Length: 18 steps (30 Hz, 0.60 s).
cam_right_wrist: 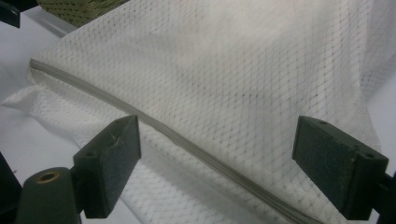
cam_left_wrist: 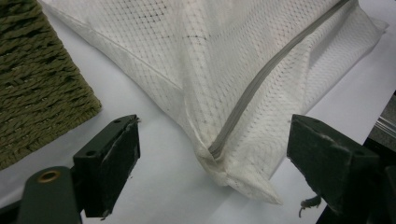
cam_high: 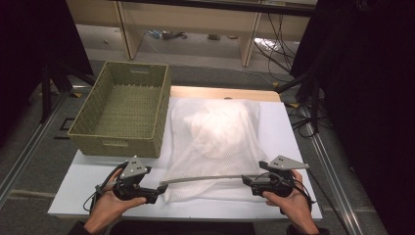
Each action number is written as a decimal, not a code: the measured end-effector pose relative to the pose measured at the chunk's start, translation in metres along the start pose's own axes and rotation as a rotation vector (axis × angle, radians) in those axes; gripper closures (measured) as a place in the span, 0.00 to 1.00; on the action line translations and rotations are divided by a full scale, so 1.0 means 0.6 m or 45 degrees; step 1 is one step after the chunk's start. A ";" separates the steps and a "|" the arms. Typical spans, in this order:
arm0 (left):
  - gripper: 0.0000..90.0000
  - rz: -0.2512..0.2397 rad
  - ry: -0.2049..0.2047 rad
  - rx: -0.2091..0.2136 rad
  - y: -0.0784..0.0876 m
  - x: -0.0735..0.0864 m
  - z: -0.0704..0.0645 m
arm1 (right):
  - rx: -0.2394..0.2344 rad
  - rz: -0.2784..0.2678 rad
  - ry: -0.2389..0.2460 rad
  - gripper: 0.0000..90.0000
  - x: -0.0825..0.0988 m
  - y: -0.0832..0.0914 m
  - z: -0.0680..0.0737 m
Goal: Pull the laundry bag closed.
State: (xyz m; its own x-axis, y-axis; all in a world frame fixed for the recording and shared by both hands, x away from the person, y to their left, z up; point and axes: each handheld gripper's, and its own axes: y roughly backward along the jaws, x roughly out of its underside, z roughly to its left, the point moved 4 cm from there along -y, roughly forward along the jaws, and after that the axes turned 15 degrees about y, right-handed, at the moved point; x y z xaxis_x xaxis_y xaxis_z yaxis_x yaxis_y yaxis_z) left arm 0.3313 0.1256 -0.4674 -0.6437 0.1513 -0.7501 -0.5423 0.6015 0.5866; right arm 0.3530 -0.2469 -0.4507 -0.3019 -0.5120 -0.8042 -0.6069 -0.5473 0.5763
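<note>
A white mesh bag (cam_high: 215,142) with a grey zipper (cam_high: 205,178) along its near edge lies flat on the white table (cam_high: 288,132); a white bundle (cam_high: 220,127) shows inside it. My left gripper (cam_high: 159,188) is at the bag's near left corner, open. In the left gripper view the bag's corner (cam_left_wrist: 243,177) and zipper end (cam_left_wrist: 219,147) lie between the wide jaws of the left gripper (cam_left_wrist: 215,140), with neither pad touching them. My right gripper (cam_high: 247,181) is at the zipper's right end, open. In the right gripper view the zipper (cam_right_wrist: 187,142) runs across the gap of the right gripper (cam_right_wrist: 217,140).
An olive woven basket (cam_high: 112,144) stands at the table's far left, right beside the bag; its side wall (cam_left_wrist: 37,93) shows in the left gripper view. Bare table lies to the right of the bag. Dark stands and cables flank the table on the floor.
</note>
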 end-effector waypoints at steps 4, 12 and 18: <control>0.18 0.011 -0.006 -0.016 0.000 0.006 -0.010 | -0.026 -0.013 -0.021 0.18 0.010 0.007 0.012; 0.18 -0.005 -0.006 -0.033 0.008 0.009 -0.013 | -0.023 -0.006 0.015 0.18 0.024 0.015 0.011; 0.18 -0.019 0.034 -0.027 0.009 0.005 -0.005 | 0.005 0.014 0.003 0.19 0.033 0.019 0.001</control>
State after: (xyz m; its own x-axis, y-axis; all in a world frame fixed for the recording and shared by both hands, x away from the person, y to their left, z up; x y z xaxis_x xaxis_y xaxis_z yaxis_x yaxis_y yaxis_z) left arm 0.3247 0.1268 -0.4658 -0.6498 0.1211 -0.7504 -0.5628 0.5870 0.5821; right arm 0.3398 -0.2628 -0.4603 -0.3070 -0.5197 -0.7973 -0.6063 -0.5389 0.5847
